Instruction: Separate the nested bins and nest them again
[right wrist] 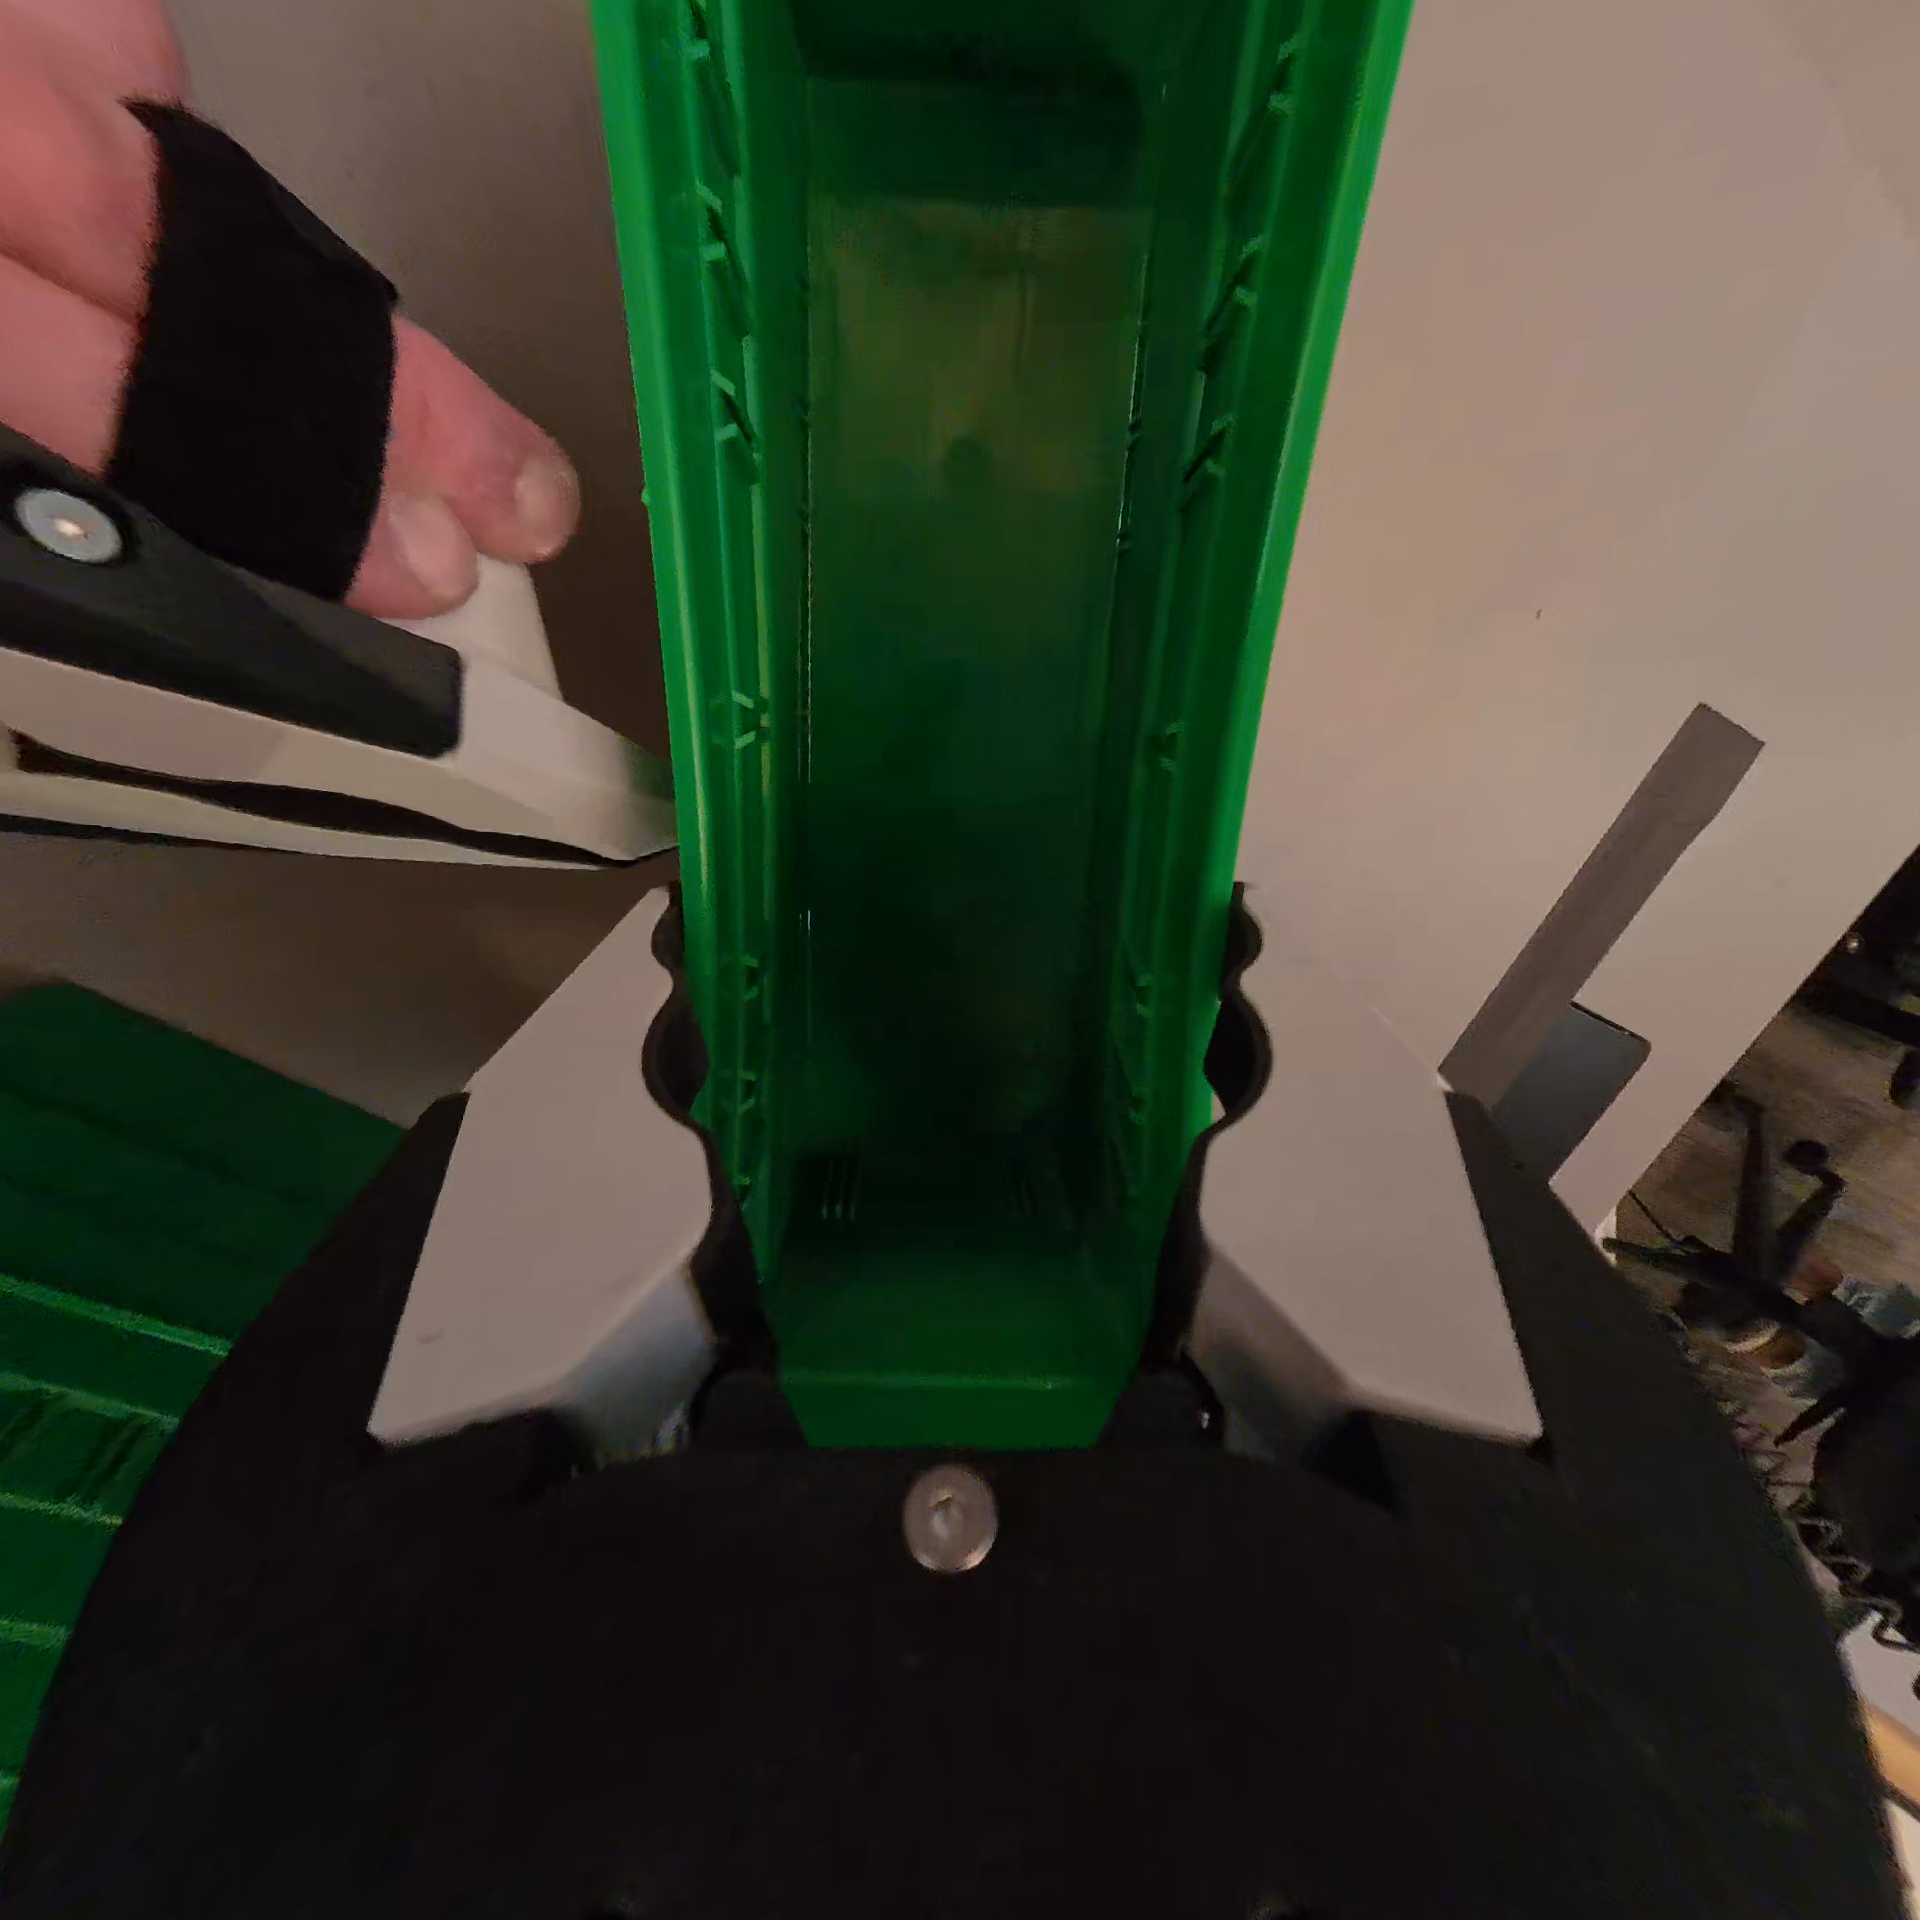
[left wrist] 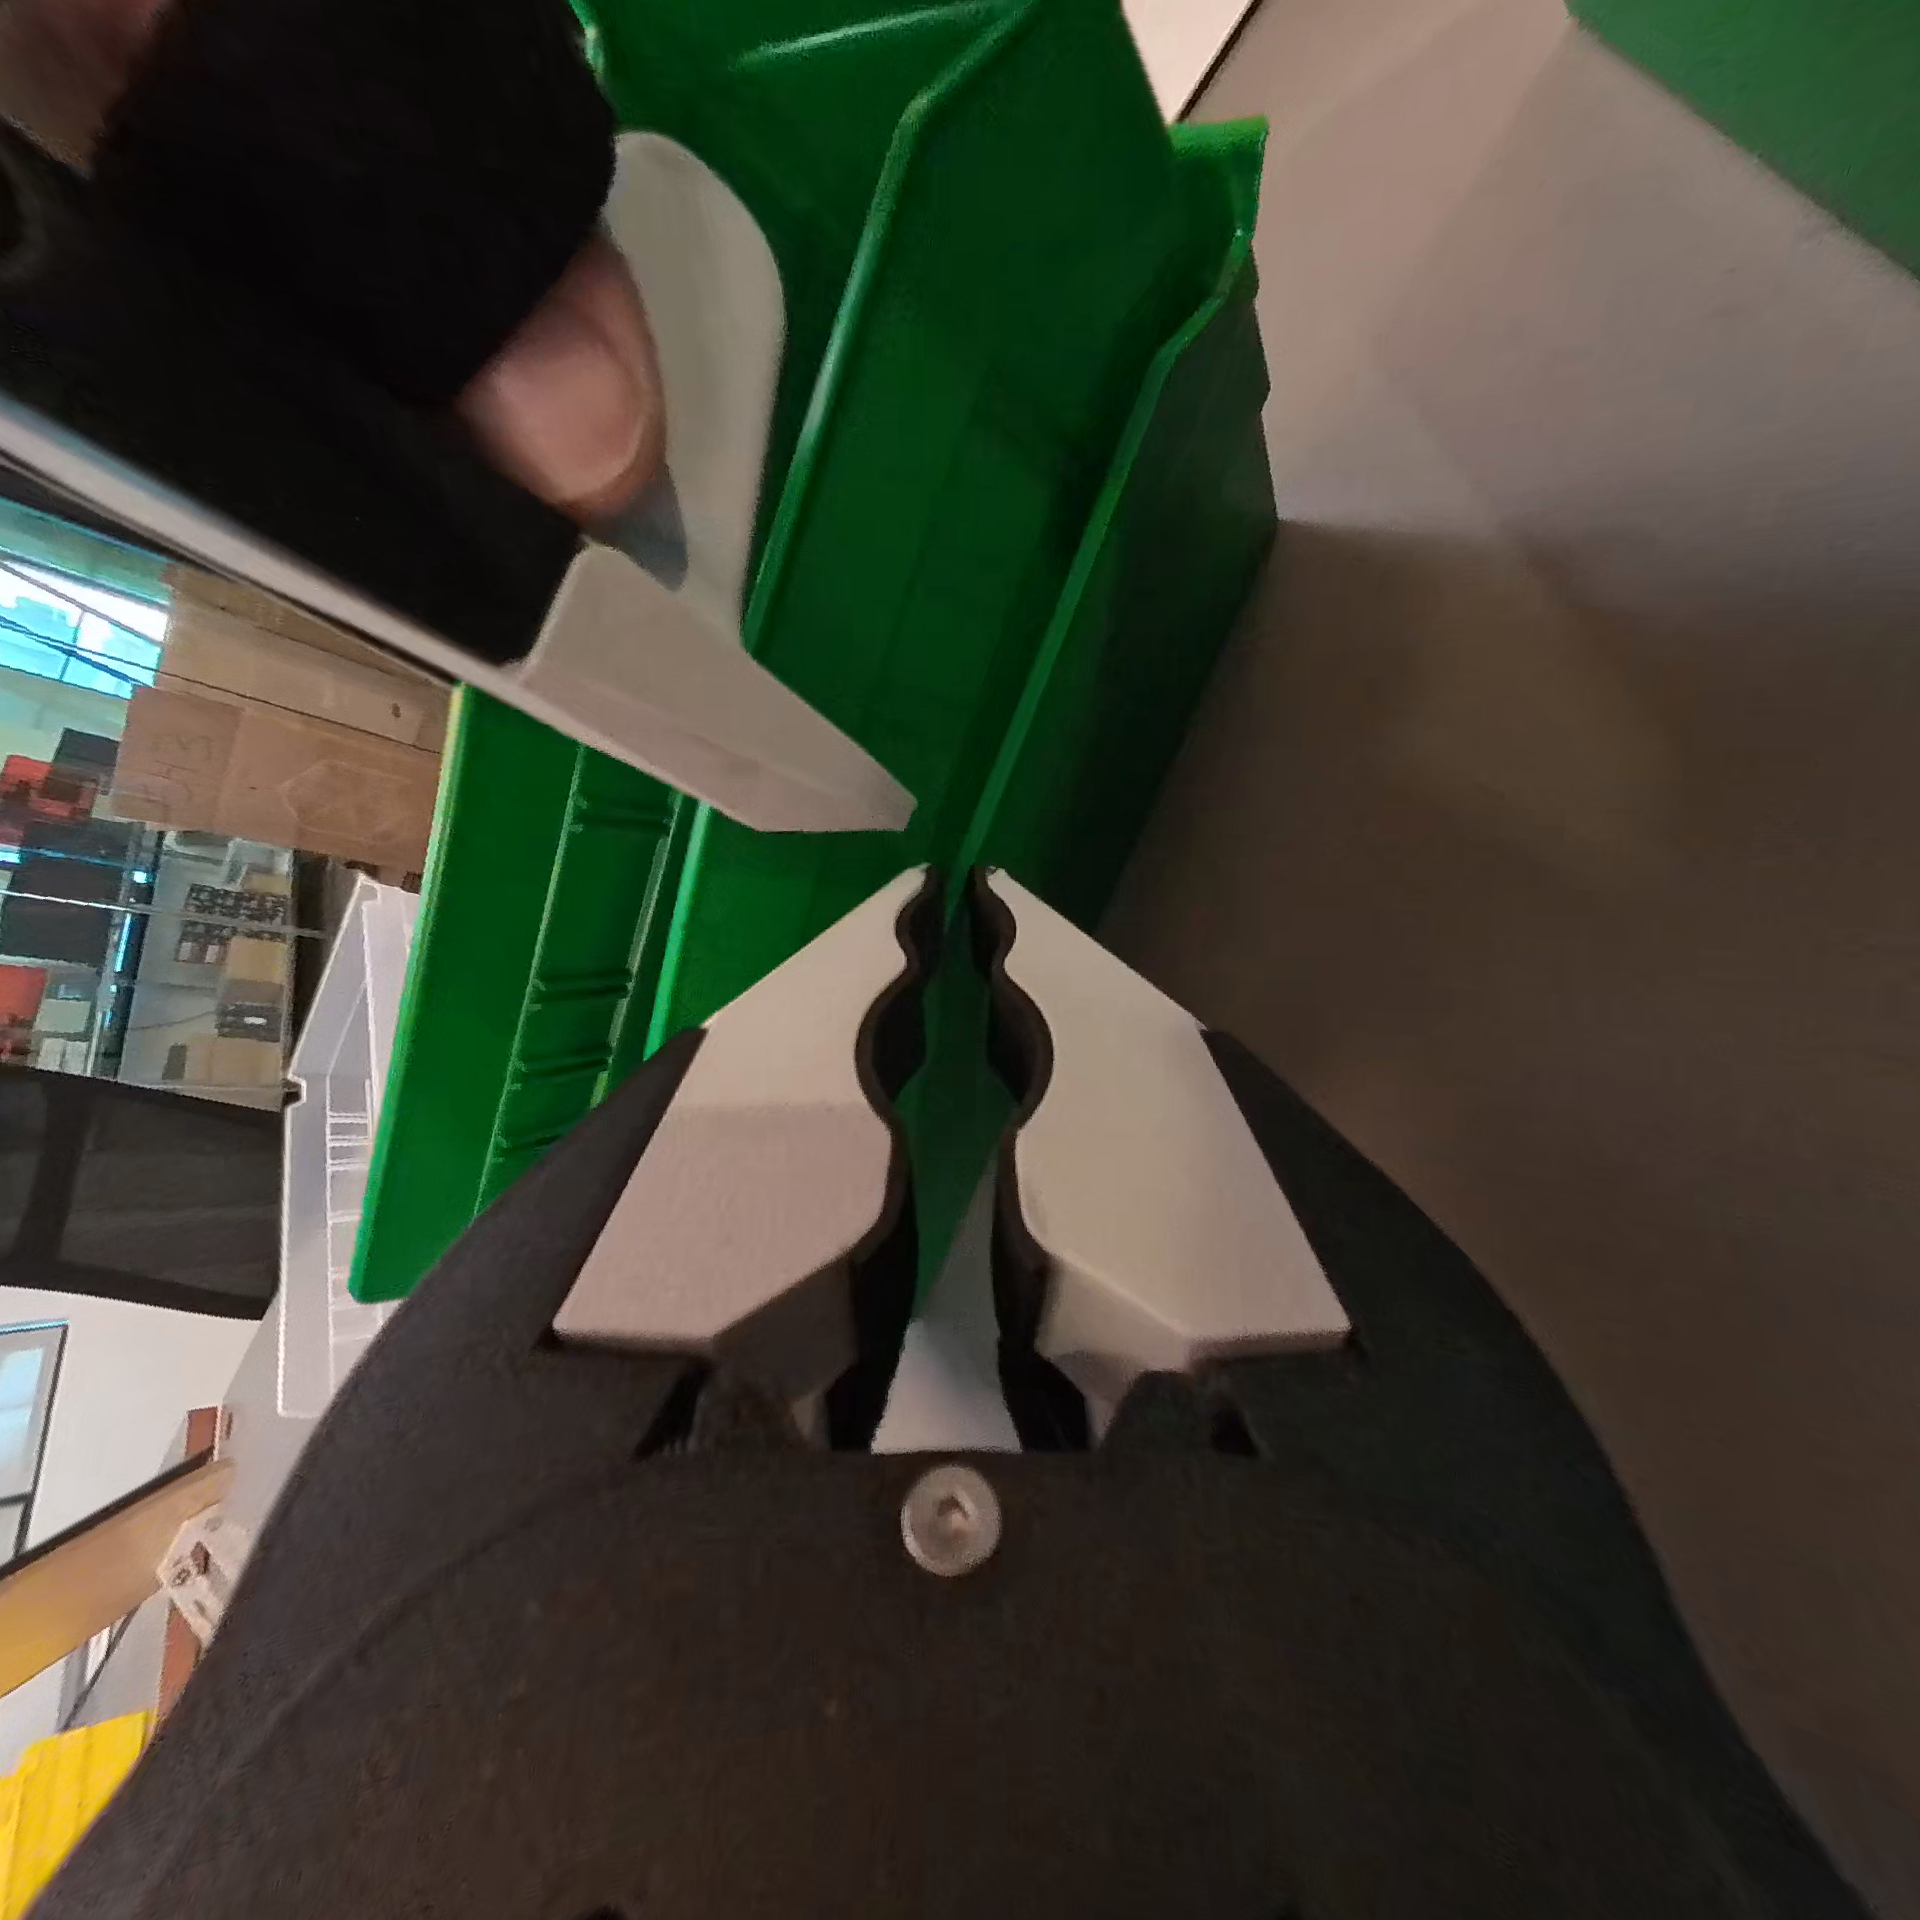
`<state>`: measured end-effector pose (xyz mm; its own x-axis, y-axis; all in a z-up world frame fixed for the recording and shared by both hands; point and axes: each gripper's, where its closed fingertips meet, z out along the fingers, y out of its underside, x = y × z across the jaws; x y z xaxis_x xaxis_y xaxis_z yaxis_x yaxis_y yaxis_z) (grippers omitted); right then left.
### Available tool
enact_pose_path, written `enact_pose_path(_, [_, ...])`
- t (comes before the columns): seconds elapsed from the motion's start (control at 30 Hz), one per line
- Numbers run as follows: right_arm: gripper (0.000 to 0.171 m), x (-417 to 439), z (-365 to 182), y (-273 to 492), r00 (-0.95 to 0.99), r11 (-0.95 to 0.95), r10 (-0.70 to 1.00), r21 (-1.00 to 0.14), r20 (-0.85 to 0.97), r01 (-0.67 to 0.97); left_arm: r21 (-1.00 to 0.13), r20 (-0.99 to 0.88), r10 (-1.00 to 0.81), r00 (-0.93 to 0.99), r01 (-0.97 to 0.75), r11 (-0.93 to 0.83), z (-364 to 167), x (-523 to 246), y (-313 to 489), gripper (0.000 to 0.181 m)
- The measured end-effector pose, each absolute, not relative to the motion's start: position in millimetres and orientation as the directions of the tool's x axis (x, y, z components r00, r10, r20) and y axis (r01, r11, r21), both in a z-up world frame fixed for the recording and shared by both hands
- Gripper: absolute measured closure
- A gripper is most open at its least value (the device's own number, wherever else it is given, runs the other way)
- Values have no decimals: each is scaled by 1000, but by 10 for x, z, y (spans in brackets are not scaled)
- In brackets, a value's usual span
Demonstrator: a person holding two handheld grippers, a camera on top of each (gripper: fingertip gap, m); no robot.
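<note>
A long, narrow green bin (right wrist: 966,623) lies on the table and runs away from me. My right gripper (right wrist: 954,904) is shut across its near end, one finger on each outer side. My left gripper (left wrist: 951,883) is shut on a thin side wall (left wrist: 1091,582) of the green bin. It also shows in the right wrist view (right wrist: 634,847), pinching the bin's left rim, with a hand behind it. A finger (left wrist: 727,748) of the right gripper shows in the left wrist view. I cannot tell whether another bin sits nested inside.
A second green bin (right wrist: 125,1299) lies at the lower left of the right wrist view, and a green piece (left wrist: 1766,94) shows top right in the left wrist view. The grey table (right wrist: 1558,416) ends at the right, with chair bases (right wrist: 1766,1299) beyond. A clear container (left wrist: 332,1091) stands left.
</note>
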<state>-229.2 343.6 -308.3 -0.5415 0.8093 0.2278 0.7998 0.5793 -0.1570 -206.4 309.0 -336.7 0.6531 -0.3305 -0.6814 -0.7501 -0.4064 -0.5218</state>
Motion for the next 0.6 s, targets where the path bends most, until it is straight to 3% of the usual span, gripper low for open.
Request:
enact_pose_path(0.2, [72, -2295, -3122, 3502, -528, 550, 835, -188, 154, 814, -530, -675, -329, 660, -745, -405, -3344, -2075, 3112, 179])
enact_pose_path(0.6, [75, -2374, -2659, 3497, -498, 489, 865, -336, 65, 805, -528, -670, -325, 667, -736, -424, -3328, -2096, 3125, 178])
